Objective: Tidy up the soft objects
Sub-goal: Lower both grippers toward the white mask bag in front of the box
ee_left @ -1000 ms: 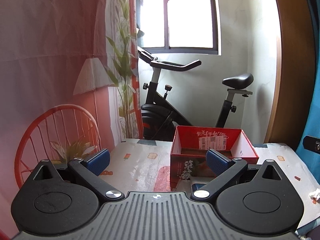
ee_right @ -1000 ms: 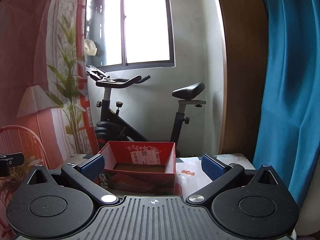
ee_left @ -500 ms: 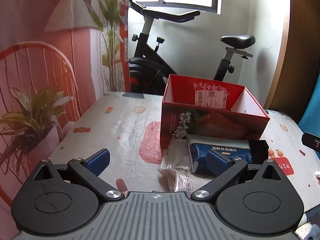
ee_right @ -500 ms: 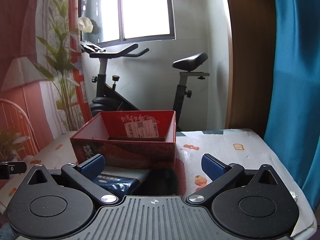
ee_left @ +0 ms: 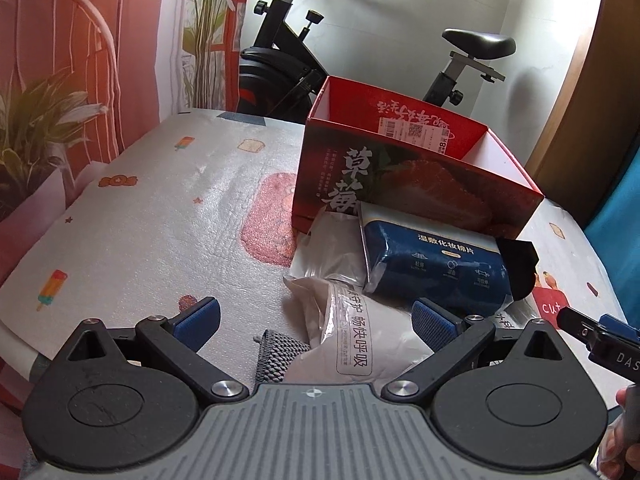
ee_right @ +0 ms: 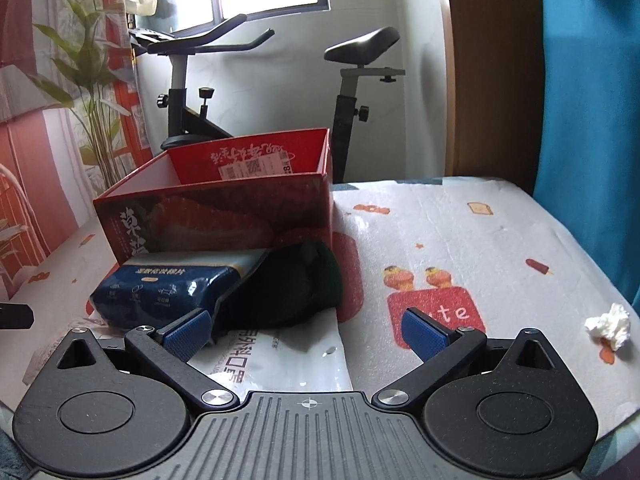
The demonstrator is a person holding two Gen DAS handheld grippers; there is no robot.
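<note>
- Right, soft packs piled on desk (ee_left: 152, 216) against red box (ee_left: 404, 184) front wall: blue pack (ee_left: 436, 268), white bag (ee_left: 352, 332), dark item (ee_right: 292, 284).
- Left gripper (ee_left: 316, 320) and right gripper (ee_right: 304, 330) both spread wide, holding nothing, probably lining up a pick.
- Box open-topped; free desk to either side.

We see our left gripper (ee_left: 314, 322) spread wide above a grey bag (ee_left: 352, 344); a blue pack (ee_left: 436, 268) lies against the red box (ee_left: 400, 176)
</note>
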